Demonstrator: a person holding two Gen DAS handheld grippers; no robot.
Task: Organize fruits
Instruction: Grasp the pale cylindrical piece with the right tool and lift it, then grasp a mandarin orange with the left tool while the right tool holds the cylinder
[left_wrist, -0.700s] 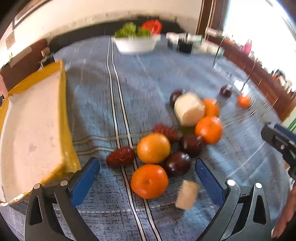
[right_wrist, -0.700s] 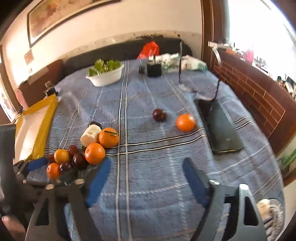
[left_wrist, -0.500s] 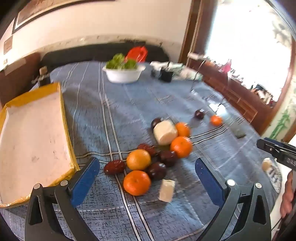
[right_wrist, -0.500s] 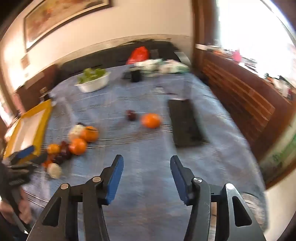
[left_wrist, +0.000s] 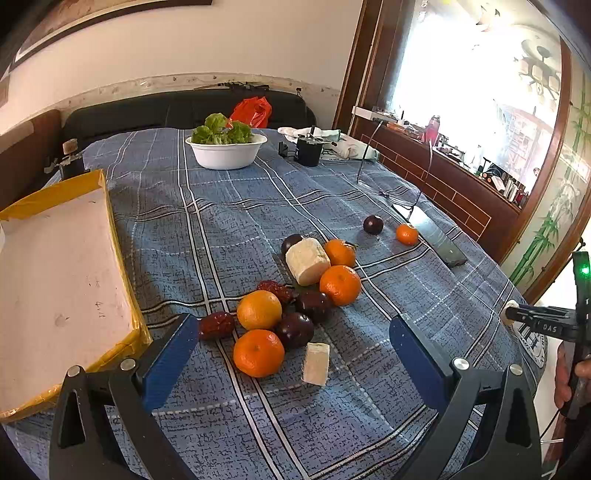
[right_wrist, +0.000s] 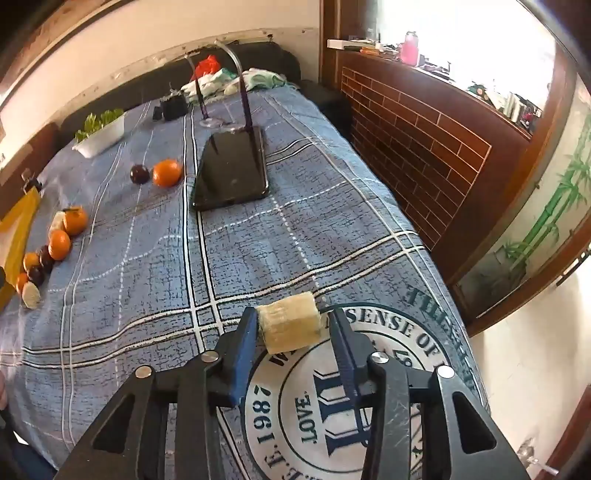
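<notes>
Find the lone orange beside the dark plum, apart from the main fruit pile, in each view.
Left wrist: lone orange at right of centre, right of the dark plum.
Right wrist: lone orange at upper left, right of the plum.
Shared landmark: the black phone beside it.

You cannot confirm whether the pads of the right gripper (right_wrist: 291, 328) touch the pale chunk (right_wrist: 290, 325): the left pad meets its end, while a narrow gap seems to show at the right pad. In the left wrist view, the yellow tray (left_wrist: 122, 258) is cut off by the left edge. The hand (left_wrist: 570, 376) at the right edge is only partly visible. A dark plum (left_wrist: 291, 242) is half hidden behind the large pale piece (left_wrist: 307, 261). Items on the window ledge (left_wrist: 491, 177) are too small to identify.
</notes>
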